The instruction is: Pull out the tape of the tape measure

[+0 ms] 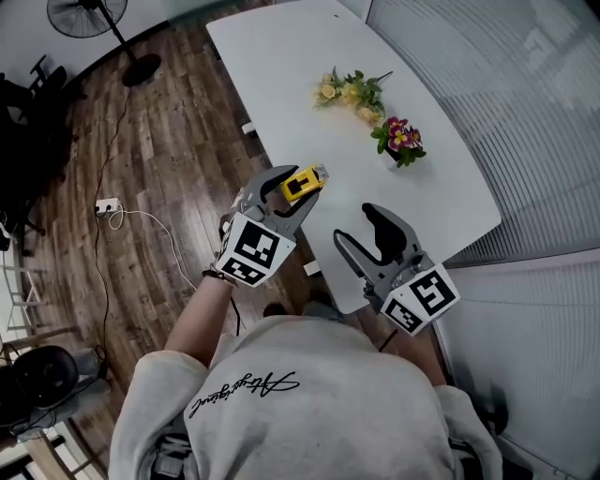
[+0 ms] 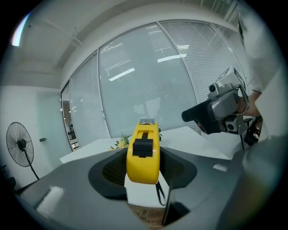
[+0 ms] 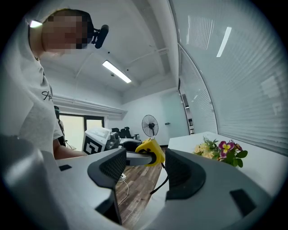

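Note:
My left gripper is shut on a yellow tape measure, held in the air over the near left edge of the white table. In the left gripper view the tape measure stands upright between the pads, black slide button facing me and metal tape hook at its top; a thin black strap hangs below it. My right gripper stands open to the right, apart from the tape measure, with nothing between its pads. In the right gripper view the tape measure shows beyond the open fingers, pointing toward them.
A bunch of yellow flowers and a small pot of purple flowers stand further along the table. A standing fan and a power strip with its cable are on the wooden floor at left. Window blinds run along the right.

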`<state>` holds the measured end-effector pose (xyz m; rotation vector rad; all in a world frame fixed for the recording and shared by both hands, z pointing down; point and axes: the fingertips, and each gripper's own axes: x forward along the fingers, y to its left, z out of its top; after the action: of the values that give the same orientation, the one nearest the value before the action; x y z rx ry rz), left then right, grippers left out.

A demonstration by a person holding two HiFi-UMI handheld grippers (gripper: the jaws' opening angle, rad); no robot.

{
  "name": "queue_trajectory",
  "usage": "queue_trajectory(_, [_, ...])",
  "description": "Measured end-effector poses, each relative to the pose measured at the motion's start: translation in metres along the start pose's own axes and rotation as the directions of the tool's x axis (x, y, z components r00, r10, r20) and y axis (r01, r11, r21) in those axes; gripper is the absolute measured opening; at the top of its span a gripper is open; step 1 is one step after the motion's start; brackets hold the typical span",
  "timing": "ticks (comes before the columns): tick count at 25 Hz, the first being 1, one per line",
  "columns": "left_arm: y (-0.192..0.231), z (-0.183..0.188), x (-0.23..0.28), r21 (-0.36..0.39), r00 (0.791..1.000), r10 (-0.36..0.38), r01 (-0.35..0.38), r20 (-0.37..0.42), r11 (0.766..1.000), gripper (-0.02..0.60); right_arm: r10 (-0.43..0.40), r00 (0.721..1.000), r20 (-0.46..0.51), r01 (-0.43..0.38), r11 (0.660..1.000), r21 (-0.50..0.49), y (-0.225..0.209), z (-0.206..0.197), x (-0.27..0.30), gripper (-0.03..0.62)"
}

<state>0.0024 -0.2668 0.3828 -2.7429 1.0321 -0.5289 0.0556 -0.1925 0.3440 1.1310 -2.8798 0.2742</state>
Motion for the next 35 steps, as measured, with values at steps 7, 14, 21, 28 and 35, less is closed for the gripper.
queue_trajectory(7, [-0.005,0.001,-0.042,0.041,1.0,0.001,-0.001,0.003,0.999,0.196,0.045,0.999,0.017,-0.045,0.999,-0.022,0.036,0.012,0.032,0.22])
queue_trajectory(14, [-0.01,-0.013,-0.074,0.078,1.0,-0.004,0.005,-0.012,0.997,0.196,0.062,0.997,0.037,-0.063,0.998,0.023,0.063,0.015,0.062,0.206])
queue_trajectory(21, [-0.017,-0.03,-0.099,0.132,0.999,-0.029,0.032,-0.025,0.991,0.195,0.04,0.999,0.014,-0.04,0.999,-0.007,0.087,-0.004,0.081,0.182])
queue_trajectory(28, [-0.018,-0.046,-0.109,0.156,0.998,-0.029,0.038,-0.058,0.987,0.196,-0.003,1.0,0.0,0.003,1.0,-0.01,0.1,-0.017,0.089,0.152])
queue_trajectory(35, [-0.018,-0.05,-0.101,0.169,0.995,0.019,-0.003,-0.096,0.986,0.195,-0.002,1.0,0.011,0.002,1.0,0.001,0.091,-0.021,0.088,0.126])
